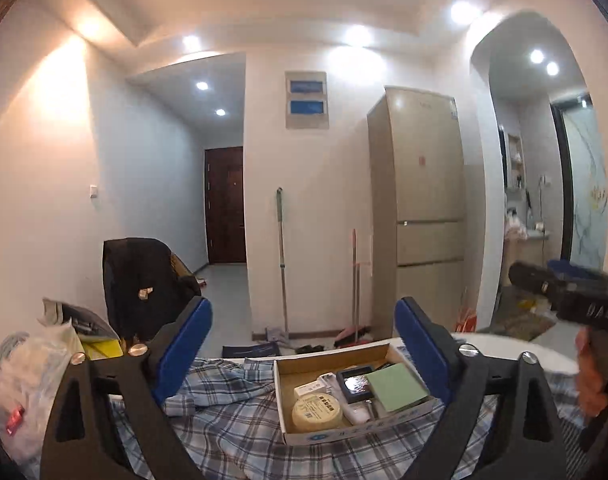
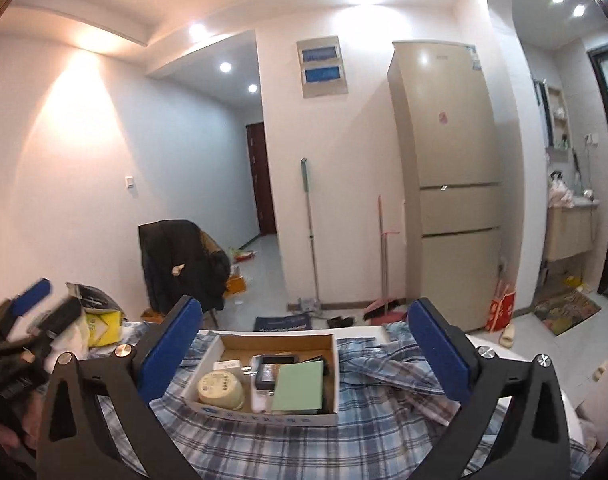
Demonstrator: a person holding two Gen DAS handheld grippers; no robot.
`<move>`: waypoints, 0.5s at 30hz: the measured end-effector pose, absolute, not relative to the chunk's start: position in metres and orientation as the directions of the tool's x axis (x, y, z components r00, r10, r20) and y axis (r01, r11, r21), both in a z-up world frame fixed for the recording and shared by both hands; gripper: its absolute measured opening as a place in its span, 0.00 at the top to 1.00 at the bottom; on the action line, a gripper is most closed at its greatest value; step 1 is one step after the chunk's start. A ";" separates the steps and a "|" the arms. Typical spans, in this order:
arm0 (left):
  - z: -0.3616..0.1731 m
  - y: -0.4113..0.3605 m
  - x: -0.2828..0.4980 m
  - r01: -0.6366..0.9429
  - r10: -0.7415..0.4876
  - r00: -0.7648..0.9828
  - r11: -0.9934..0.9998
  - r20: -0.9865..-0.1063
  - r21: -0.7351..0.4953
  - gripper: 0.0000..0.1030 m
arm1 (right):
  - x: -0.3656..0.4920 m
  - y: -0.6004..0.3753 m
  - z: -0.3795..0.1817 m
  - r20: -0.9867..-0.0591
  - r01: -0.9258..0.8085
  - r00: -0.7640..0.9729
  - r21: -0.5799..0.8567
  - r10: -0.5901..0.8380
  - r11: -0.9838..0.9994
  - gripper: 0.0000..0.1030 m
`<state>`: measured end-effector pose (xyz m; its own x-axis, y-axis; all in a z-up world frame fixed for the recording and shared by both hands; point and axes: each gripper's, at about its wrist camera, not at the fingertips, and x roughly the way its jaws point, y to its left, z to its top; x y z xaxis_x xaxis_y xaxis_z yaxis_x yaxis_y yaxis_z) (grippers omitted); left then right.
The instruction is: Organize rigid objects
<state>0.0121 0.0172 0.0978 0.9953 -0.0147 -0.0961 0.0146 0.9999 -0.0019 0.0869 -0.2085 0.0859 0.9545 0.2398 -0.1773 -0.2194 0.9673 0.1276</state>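
Note:
A shallow cardboard box lies on a blue plaid cloth. In it are a round cream tin, a green pad, a small white box and a black adapter. My left gripper is open above and in front of the box, nothing between its blue pads. My right gripper is open too, raised over the box and holding nothing. A hand holds the other tool at the right edge of the left wrist view.
Plastic bags and a yellow carton crowd the table's left. A chair with a black coat stands behind. Across the floor are a fridge, a mop and a broom.

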 end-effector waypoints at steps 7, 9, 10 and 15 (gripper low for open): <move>0.083 0.029 -0.006 0.068 -0.072 0.995 0.996 -0.066 -0.055 0.00 | 0.074 -0.215 0.064 -0.173 -0.193 0.963 0.105 0.209 0.976 0.00; 0.078 0.024 -0.009 0.073 -0.075 0.996 0.997 -0.046 -0.040 0.00 | 0.067 -0.216 0.059 -0.141 -0.199 0.967 0.096 0.211 0.975 0.00; 0.074 0.022 -0.013 0.074 -0.075 0.997 0.996 -0.030 -0.039 0.00 | 0.066 -0.215 0.057 -0.136 -0.209 0.966 0.092 0.221 0.973 0.00; 0.057 0.015 -0.025 0.050 -0.050 0.998 0.998 0.030 -0.022 0.00 | 0.053 -0.212 0.043 -0.115 -0.222 0.966 0.086 0.231 0.971 0.00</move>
<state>-0.0249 0.0154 0.0566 0.9983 -0.0498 0.0297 0.0505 0.9985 -0.0223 0.0534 -0.2121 0.0434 0.9662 0.2308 -0.1148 -0.2218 0.9713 0.0861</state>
